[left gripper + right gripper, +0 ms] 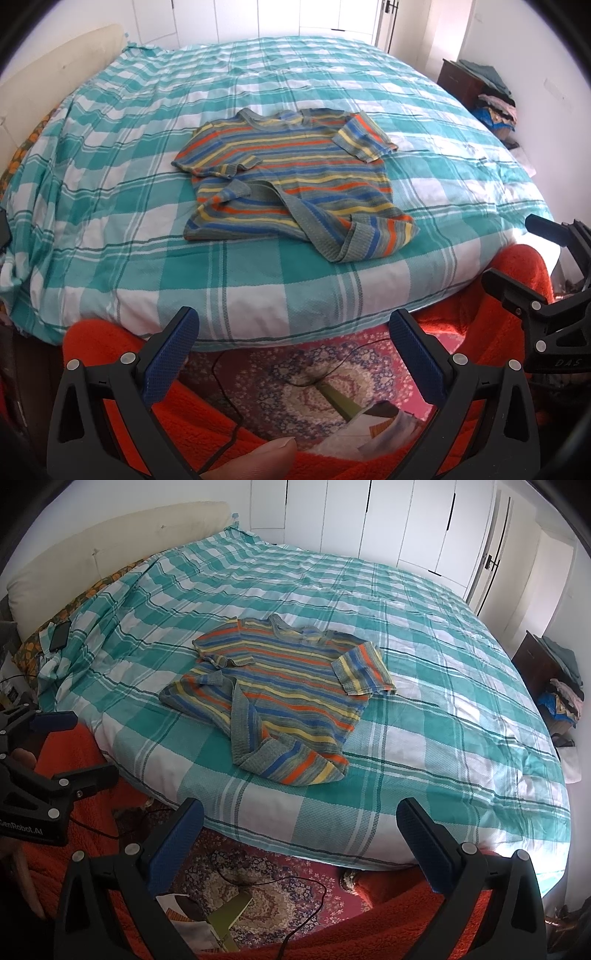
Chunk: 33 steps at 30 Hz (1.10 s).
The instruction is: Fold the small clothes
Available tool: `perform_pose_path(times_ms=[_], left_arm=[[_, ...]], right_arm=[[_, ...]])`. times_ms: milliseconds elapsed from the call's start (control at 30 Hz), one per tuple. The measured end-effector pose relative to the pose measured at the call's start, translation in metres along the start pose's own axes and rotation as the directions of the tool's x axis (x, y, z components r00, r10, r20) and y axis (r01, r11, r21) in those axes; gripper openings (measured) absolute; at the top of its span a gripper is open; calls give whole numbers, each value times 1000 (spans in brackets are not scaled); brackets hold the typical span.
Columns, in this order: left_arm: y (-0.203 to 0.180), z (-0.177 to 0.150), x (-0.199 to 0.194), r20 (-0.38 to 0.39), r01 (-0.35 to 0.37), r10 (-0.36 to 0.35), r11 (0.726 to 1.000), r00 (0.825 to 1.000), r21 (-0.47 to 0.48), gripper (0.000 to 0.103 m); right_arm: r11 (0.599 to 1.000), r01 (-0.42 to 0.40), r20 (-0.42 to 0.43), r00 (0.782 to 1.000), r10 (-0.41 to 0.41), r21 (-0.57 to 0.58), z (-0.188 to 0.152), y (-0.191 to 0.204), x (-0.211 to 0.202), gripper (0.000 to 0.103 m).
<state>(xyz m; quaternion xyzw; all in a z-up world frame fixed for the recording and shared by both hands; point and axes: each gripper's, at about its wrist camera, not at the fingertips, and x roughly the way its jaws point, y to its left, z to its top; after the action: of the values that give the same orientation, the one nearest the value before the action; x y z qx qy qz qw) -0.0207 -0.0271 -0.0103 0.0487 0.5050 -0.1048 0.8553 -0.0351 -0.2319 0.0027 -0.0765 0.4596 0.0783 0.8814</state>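
Striped knit T-shirt (291, 177) lies face up near the middle of the bed (332, 291), neck away from the edge, untouched; one bottom hem corner is flipped over, and one sleeve is crumpled against the body. Judged light, soft and limp: will sag and drag on the checked cover, so pinch at hem corners or sleeve seams, thin edges only. Left hand-held gripper (291, 328) spread wide, empty, held off the bed edge; right hand-held gripper (301, 819) likewise spread, empty. Around: patterned rug (273, 886) with a black cable (310, 904) below, clothes pile (561, 698) at the side, wardrobe doors (388, 517) behind. Nothing blocks the reach.
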Motion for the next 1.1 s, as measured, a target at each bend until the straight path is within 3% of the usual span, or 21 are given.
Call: perform_pose_path(times_ms=[1100], left_arm=[[5,0,0,-7,-24,24,1000,1000,-17,103]], right_arm=[[1000,3,-4,1000,-3,-2,-2,4,2,103]])
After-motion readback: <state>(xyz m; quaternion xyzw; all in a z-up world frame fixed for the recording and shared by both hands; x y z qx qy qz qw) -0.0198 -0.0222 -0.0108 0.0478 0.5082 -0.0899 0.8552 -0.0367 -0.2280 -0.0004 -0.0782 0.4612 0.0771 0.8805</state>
